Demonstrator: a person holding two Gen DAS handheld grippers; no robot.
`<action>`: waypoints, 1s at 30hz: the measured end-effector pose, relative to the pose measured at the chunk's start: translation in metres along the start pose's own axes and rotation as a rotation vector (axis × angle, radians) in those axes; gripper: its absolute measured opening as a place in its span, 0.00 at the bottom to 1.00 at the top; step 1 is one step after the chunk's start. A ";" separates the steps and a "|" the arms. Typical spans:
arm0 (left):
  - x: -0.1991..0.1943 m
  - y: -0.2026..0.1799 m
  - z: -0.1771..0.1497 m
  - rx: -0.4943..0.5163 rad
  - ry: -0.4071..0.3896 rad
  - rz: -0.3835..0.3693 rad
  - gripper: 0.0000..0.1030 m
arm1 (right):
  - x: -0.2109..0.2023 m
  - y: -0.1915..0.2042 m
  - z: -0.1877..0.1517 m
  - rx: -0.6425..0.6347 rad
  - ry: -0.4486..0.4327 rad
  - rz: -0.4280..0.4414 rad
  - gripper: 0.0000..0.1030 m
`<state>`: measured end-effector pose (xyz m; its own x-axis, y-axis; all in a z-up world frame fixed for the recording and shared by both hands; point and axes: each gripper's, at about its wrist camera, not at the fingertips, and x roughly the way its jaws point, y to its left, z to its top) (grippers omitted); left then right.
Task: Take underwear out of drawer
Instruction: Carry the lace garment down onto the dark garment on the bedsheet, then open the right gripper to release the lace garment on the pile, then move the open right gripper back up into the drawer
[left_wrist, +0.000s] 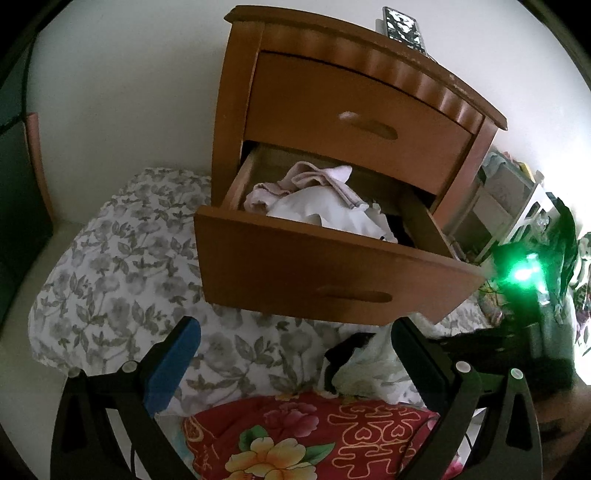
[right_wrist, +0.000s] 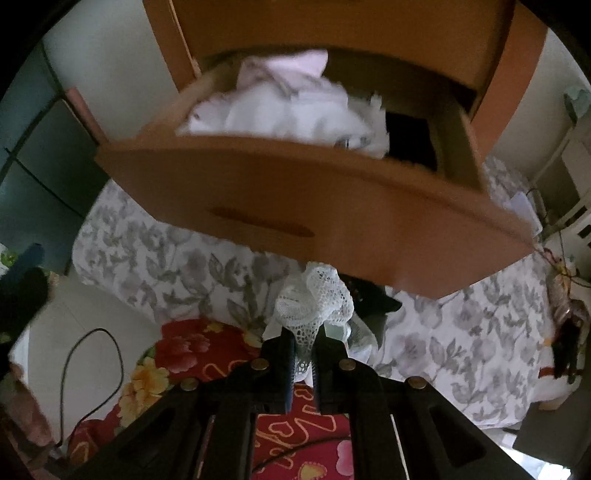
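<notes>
White lace underwear (right_wrist: 314, 299) pinched between the nearly closed jaws of the right tool (right_wrist: 303, 343), out of the drawer, just below its front panel and above the bed. More pale pink and white garments (left_wrist: 317, 199) piled in the pulled-out lower drawer (left_wrist: 295, 273) of an orange-brown wooden nightstand (left_wrist: 354, 92); something black in the drawer's right corner, too dark to identify. Upper drawer closed. Left tool (left_wrist: 291, 354) wide apart, nothing between its blue-padded fingers (left_wrist: 173, 362), pointed at the drawer front.

Gold decorative characters on a red quilt with yellow and pink flowers (left_wrist: 295, 439), partly cut off by the tools and not legible; gold heart outlines beside them in the right wrist view. Small dark patterned box (left_wrist: 402, 26) on the nightstand top, markings unreadable.

White bedding with grey leaf and flower print (left_wrist: 122, 266) across the bed beneath the drawer. Plain white wall behind. Dark window or pane at far left. Pale shelving (left_wrist: 506, 206) at right, contents blurred. Bright green light (left_wrist: 524, 273) on a dark device at right edge, otherwise indistinct. Black cable (right_wrist: 92, 369) looped at lower left in the right wrist view. Right wrist view smeared by motion blur.
</notes>
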<state>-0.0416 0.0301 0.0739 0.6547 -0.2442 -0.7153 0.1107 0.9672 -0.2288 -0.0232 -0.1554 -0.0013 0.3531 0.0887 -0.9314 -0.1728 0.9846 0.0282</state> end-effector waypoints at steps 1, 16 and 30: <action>0.001 0.000 0.000 0.002 0.002 0.000 1.00 | 0.010 0.000 0.000 0.004 0.021 -0.002 0.08; 0.015 0.002 -0.006 0.010 0.054 0.021 1.00 | 0.062 -0.006 -0.015 0.012 0.148 -0.040 0.36; 0.020 0.004 -0.008 0.006 0.070 0.036 1.00 | 0.043 -0.011 -0.015 -0.010 0.096 -0.033 0.83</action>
<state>-0.0341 0.0286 0.0537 0.6044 -0.2133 -0.7676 0.0928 0.9758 -0.1981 -0.0203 -0.1643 -0.0474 0.2686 0.0413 -0.9624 -0.1718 0.9851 -0.0057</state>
